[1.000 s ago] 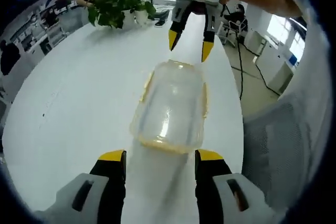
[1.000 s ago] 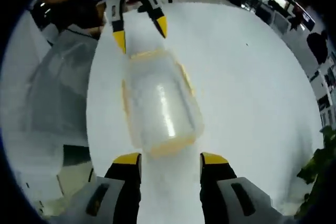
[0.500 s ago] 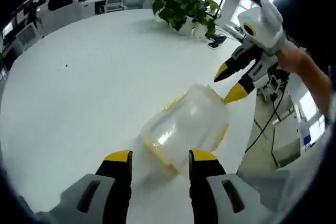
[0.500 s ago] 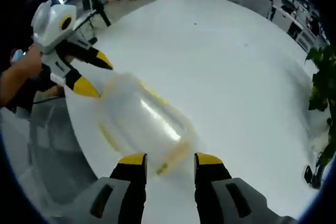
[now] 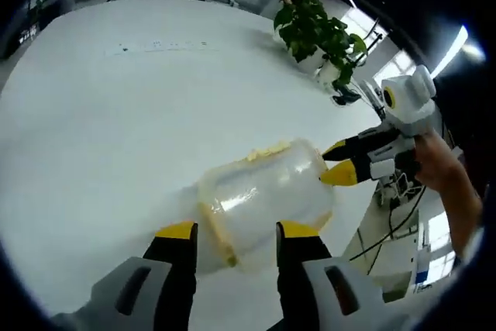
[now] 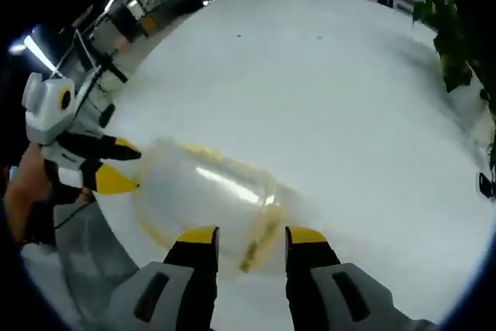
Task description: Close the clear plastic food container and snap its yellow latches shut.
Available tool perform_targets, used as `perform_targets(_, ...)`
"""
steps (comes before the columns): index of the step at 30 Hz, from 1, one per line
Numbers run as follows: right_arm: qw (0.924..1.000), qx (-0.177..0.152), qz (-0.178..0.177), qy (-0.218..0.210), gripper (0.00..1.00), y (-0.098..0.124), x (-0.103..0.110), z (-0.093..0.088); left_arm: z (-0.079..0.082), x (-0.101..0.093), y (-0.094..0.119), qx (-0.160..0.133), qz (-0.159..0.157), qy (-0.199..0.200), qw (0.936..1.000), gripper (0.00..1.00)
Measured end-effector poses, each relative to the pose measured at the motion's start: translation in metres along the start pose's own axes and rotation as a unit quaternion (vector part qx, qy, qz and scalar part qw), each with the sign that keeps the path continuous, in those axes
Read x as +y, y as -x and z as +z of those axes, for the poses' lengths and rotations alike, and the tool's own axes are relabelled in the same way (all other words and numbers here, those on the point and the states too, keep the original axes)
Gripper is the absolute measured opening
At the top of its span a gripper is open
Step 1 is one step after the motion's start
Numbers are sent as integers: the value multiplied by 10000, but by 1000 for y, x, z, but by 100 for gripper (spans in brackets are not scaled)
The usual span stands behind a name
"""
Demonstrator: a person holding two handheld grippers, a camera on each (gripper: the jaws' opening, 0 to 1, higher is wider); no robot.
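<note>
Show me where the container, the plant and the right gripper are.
container [image 5: 267, 195], left gripper view, clear side wall
plant [image 5: 314, 27], left gripper view, leaves
right gripper [image 5: 339, 162], left gripper view, between its yellow tips

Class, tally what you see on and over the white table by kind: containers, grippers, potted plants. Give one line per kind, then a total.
Clear plastic container: 1
Grippers: 2, the left gripper and the right gripper, at opposite ends of the container
Potted plants: 2 pots, close together
Total: 5
</note>
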State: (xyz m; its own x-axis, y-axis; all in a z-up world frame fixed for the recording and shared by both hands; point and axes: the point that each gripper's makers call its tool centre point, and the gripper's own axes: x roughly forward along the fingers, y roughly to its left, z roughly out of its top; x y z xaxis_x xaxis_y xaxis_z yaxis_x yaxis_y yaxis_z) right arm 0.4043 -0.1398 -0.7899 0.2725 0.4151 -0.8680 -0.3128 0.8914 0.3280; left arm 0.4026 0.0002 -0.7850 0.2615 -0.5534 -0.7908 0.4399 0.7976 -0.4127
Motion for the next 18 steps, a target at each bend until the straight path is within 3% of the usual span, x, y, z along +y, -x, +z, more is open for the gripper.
perform_targets(4,10000,24,73,-43,31,-1,0,0,-8,4,-6,159,138,-183,9996,34)
perform_targets(13,9998,156,92,-6,24,-4,4,-2,-4,4,-9,-25,155,-57,9999,29)
perform_targets(14,9989,371,269,-134,24,-2,16,-11,-13,0,-9,191,36,16,9998,27)
perform_targets(15,9994,270,133,163,23,-3,8,-9,-8,3,-15,11,137,-13,9999,26)
perform_targets(16,9994,307,180,-34,23,-4,6,-10,-6,2,-18,11,140,-54,9999,26)
perform_targets(18,9993,346,112,33,24,-8,6,-10,-6,1,-21,33,134,8,9999,27)
